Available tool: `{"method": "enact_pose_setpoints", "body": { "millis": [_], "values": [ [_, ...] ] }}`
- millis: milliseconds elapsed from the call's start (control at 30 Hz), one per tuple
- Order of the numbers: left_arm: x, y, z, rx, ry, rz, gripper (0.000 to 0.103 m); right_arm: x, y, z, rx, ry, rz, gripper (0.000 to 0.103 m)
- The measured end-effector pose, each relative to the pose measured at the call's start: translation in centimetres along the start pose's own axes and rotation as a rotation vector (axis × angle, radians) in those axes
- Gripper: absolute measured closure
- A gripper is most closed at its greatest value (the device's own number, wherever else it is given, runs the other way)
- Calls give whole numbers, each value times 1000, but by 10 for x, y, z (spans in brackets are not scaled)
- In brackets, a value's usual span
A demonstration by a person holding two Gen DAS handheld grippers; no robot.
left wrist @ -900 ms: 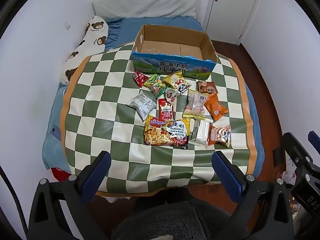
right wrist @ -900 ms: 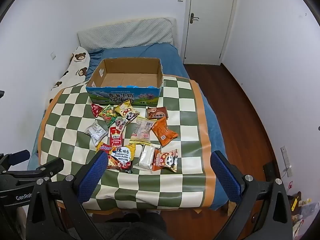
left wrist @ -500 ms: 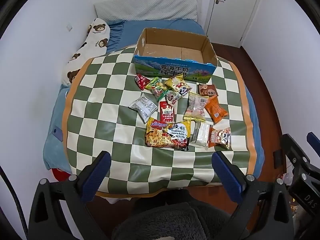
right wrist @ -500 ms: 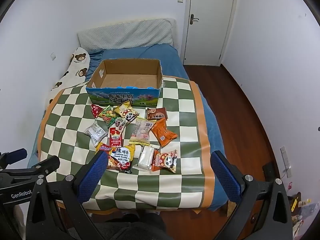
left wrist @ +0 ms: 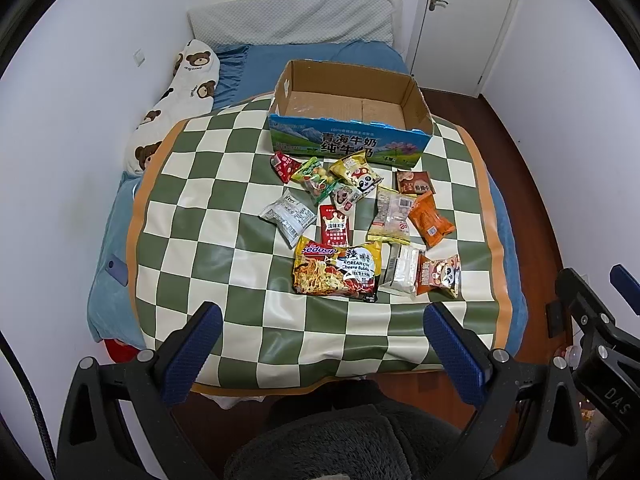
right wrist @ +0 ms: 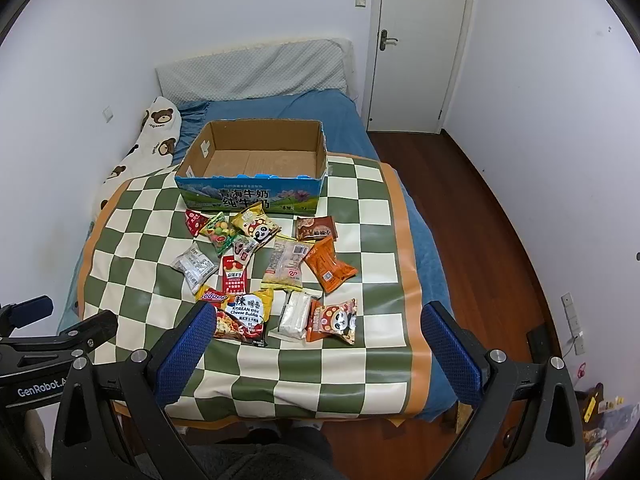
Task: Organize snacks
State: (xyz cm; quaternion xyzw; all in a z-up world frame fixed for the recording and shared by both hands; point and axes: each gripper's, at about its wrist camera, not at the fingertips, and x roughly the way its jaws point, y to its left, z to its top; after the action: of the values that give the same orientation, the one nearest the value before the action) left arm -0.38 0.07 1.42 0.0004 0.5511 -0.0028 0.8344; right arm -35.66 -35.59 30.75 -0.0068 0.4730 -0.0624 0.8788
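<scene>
Several snack packets lie in a loose pile on the green-and-cream checkered cloth [left wrist: 224,248]. Among them are a noodle pack [left wrist: 337,270] [right wrist: 240,314], an orange packet [left wrist: 431,219] [right wrist: 330,265], a panda packet [left wrist: 439,274] [right wrist: 334,320] and a silver packet [left wrist: 287,216] [right wrist: 195,266]. An empty cardboard box [left wrist: 350,106] [right wrist: 256,160] with a blue printed front stands behind them. My left gripper [left wrist: 320,338] is open and empty, hovering over the cloth's near edge. My right gripper [right wrist: 314,338] is open and empty, above the near edge too.
The cloth covers a bed with blue sheets [right wrist: 280,104], a bear-print pillow [left wrist: 176,92] at the left and a grey headboard pad [right wrist: 256,68]. White walls stand on the left; a door [right wrist: 420,44] and wooden floor [right wrist: 492,220] are at the right.
Both grippers have moved a little forward and tilted, so the snacks and box sit slightly lower in both views. Both stay open and empty.
</scene>
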Motion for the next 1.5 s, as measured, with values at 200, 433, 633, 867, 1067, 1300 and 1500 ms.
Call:
{"method": "enact_pose_setpoints", "body": {
  "millis": [200,433,633,867,1067,1300,1500],
  "values": [
    [-3,0,1,-4,-5,0,0,-13,-1,0,6,-6,11,0],
    [-7,2,0,-3,-9,-2,0,-10,-1,-2,3,-4,11,0],
    [-9,5,-3,-1,-12,-7,0,-10,-2,-3,5,-6,12,0],
    [-9,5,-2,-1,-11,-6,0,-11,-3,-4,4,-11,13,0],
    [-10,4,-2,0,-13,-7,0,-14,-2,-4,4,-12,11,0],
    [-11,3,-3,1,-16,-6,0,-14,-2,-4,2,-15,9,0],
    [-12,3,-2,1,-15,-5,0,-15,-2,-3,3,-15,9,0]
  ]
}}
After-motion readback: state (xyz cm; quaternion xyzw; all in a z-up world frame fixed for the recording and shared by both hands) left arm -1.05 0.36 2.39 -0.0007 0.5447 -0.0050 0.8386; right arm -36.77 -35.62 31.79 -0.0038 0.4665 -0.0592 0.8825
